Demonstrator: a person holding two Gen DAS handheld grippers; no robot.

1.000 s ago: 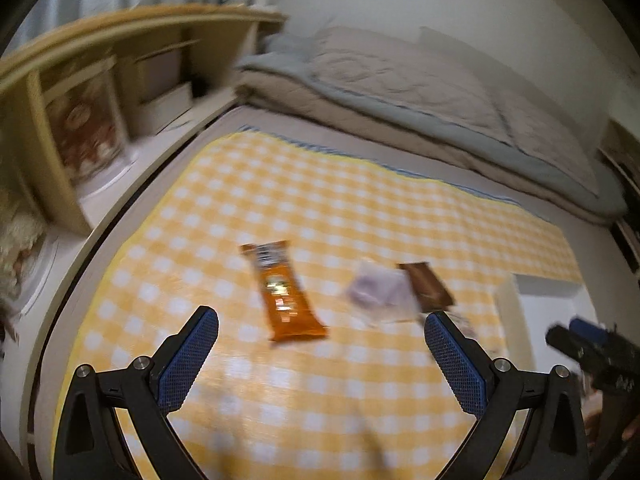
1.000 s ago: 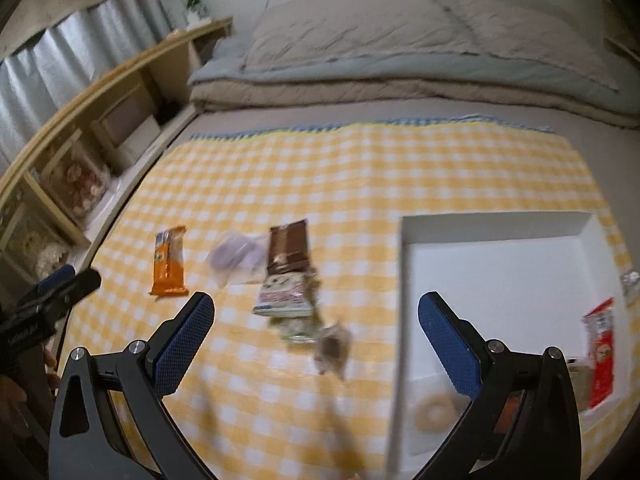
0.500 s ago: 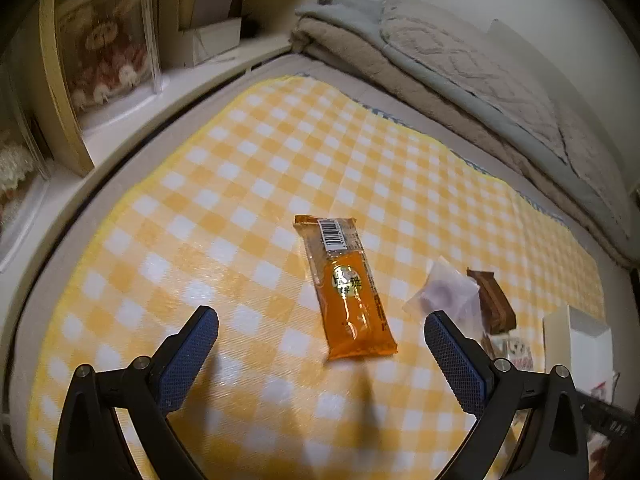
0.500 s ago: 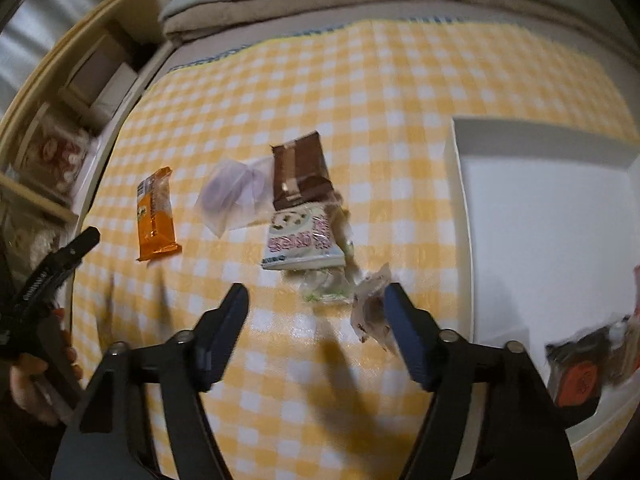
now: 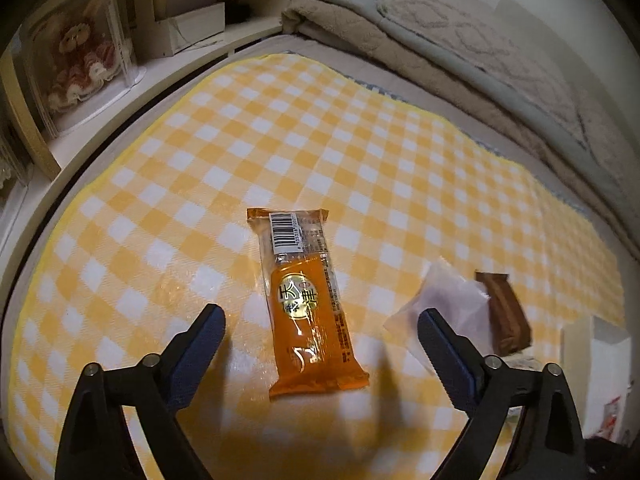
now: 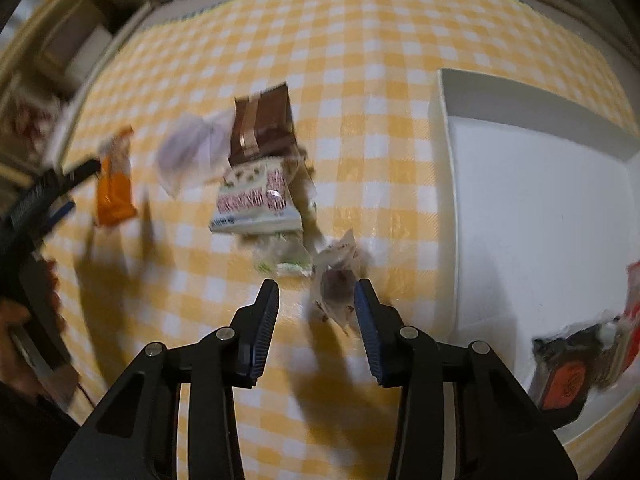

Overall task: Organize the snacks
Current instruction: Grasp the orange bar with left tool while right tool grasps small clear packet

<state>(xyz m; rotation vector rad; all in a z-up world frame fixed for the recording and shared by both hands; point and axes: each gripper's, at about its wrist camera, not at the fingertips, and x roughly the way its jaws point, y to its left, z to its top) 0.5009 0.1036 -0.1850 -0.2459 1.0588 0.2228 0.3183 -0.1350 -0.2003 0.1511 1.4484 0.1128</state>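
An orange snack packet (image 5: 306, 304) lies lengthwise on the yellow checked cloth (image 5: 280, 120). My left gripper (image 5: 320, 330) hovers low over its near half. The jaws are closing, one on each side of the packet, and the pads do not touch it. In the right wrist view a small clear-wrapped candy (image 6: 338, 288) stands between the closing jaws of my right gripper (image 6: 316, 300). It is close to the right finger, and the left finger is still apart from it. The white box (image 6: 444, 140) sits just to the right.
A brown packet (image 6: 262, 124), a clear pouch (image 6: 188, 148), a white-and-red packet (image 6: 256, 200) and a green-white one (image 6: 288, 258) lie clustered beyond the candy. The box holds a dark-orange snack (image 6: 568, 372). A shelf with a cased doll (image 5: 84, 52) is at the left and bedding (image 5: 460, 32) behind.
Both grippers have sunk toward the cloth. The right jaws have narrowed a lot around the small candy. The left gripper has come over the orange packet, its jaws slightly narrower.
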